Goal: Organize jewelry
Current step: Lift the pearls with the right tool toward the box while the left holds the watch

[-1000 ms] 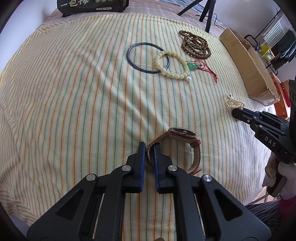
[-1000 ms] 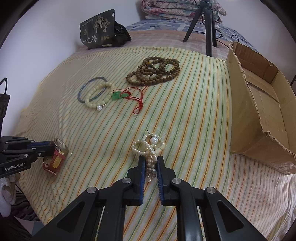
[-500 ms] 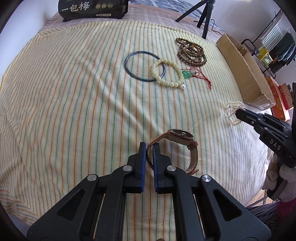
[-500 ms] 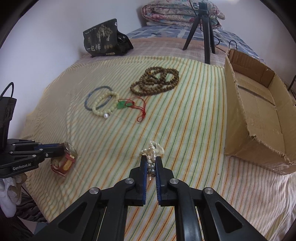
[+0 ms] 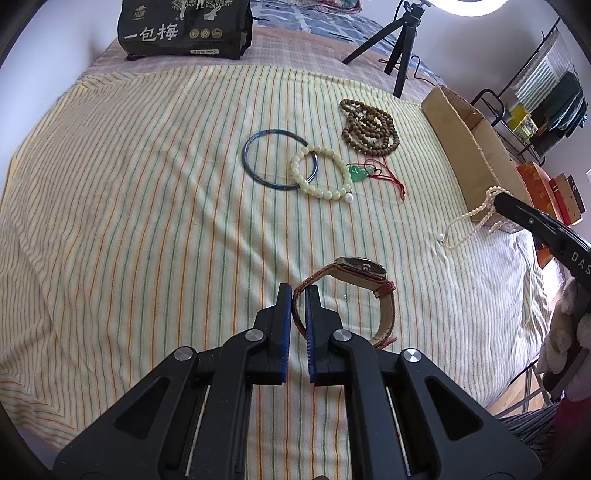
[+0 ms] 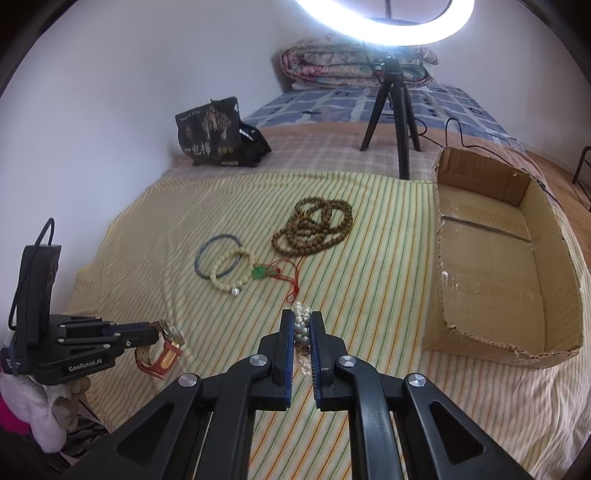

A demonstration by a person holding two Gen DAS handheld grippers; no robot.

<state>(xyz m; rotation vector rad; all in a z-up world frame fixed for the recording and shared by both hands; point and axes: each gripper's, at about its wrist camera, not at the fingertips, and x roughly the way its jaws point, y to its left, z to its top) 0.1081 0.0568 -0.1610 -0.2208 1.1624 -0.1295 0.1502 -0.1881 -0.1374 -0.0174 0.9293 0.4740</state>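
Note:
My left gripper [image 5: 298, 291] is shut on the red-brown strap of a wristwatch [image 5: 360, 267] and holds it above the striped cloth; the watch also shows in the right wrist view [image 6: 168, 341]. My right gripper [image 6: 303, 321] is shut on a pearl necklace [image 6: 301, 328], which hangs in strands in the left wrist view [image 5: 471, 216]. An open cardboard box [image 6: 491, 258] lies to the right. On the cloth lie a blue bangle [image 5: 273, 158], a cream bead bracelet [image 5: 321, 173], a green pendant on red cord [image 5: 360, 173] and brown prayer beads [image 5: 369, 127].
A black snack bag [image 5: 184, 29] stands at the far edge of the bed. A tripod [image 6: 391, 110] with a ring light stands behind the box. Folded quilts [image 6: 354, 66] lie at the back. A rack [image 5: 535, 110] stands off the bed's right side.
Both grippers have risen. The pearl necklace has come up off the cloth and now hangs from the right gripper. The watch stays held in the left gripper.

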